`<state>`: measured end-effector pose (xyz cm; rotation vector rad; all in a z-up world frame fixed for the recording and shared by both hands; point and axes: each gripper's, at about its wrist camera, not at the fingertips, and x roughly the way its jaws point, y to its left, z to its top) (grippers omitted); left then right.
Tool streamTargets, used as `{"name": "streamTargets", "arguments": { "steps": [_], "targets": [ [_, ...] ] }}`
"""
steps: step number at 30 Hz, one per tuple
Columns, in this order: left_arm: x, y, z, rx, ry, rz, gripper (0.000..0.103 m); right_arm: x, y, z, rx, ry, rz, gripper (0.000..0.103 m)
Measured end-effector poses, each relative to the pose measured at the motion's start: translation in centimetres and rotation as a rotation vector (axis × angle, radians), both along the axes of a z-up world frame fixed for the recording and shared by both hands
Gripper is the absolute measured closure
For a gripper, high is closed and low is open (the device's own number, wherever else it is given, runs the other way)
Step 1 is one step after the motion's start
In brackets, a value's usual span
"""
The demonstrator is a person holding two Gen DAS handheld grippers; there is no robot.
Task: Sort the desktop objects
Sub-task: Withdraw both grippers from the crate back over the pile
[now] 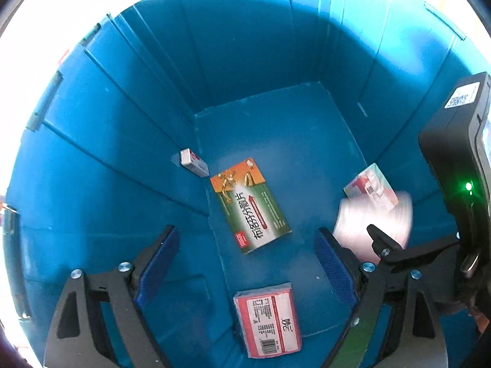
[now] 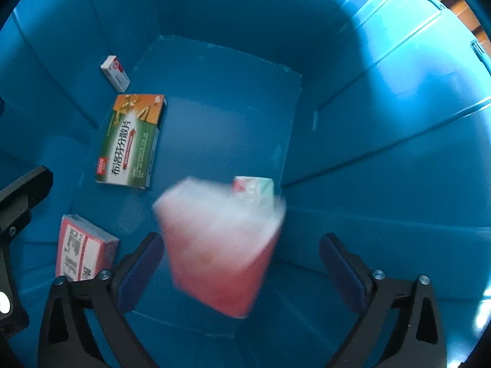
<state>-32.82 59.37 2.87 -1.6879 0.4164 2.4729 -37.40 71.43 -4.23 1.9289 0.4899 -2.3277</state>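
Both wrist cameras look steeply down into a deep blue bin [image 1: 251,46] with ribbed walls.

On the bin floor lie several boxes. A green and orange medicine box [image 1: 250,205] rests flat near the middle. A small white and red box [image 1: 193,162] sits in the far left corner, leaning against the wall. A pink-edged packet with a white label [image 1: 267,322] lies at the near end of the floor, between the fingers of the left gripper [image 1: 247,263]. A white and red carton [image 1: 371,188] lies by the right wall.

The left gripper's jaws stand apart with nothing between the pads.

The right gripper [image 2: 241,268] also has its jaws wide apart. In front of it, a pink pack [image 2: 219,245] is heavily blurred. It shows in the gap between the pads, but neither pad presses on it. It partly covers the white and red carton. In the left view, the same blur appears just beyond the right gripper's black finger.
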Motion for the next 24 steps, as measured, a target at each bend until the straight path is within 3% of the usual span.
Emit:
{"name": "streamTargets", "arguments": {
  "steps": [3,6,13,18,24],
  "targets": [
    [0.1,-0.3,0.6,-0.018,0.061,-0.003,0.014,0.0,-0.1,1.2,-0.017,0.038,0.008,0.0],
    [1.1,-1.0,2.6,0.004,0.118,0.002,0.014,0.8,0.0,4.5,-0.059,0.1,0.022,0.0],
    [6.3,-3.7,10.4,0.135,0.302,0.028,0.014,6.8,0.1,14.5,-0.113,0.372,0.106,0.0],
    [11.7,-7.0,15.3,0.219,0.478,0.066,0.01,12.0,0.4,19.4,-0.293,0.549,0.139,0.0],
    [17.9,-11.4,17.4,0.161,0.713,0.168,0.006,16.0,-0.8,21.1,-0.513,0.688,0.151,0.0]
  ]
}}
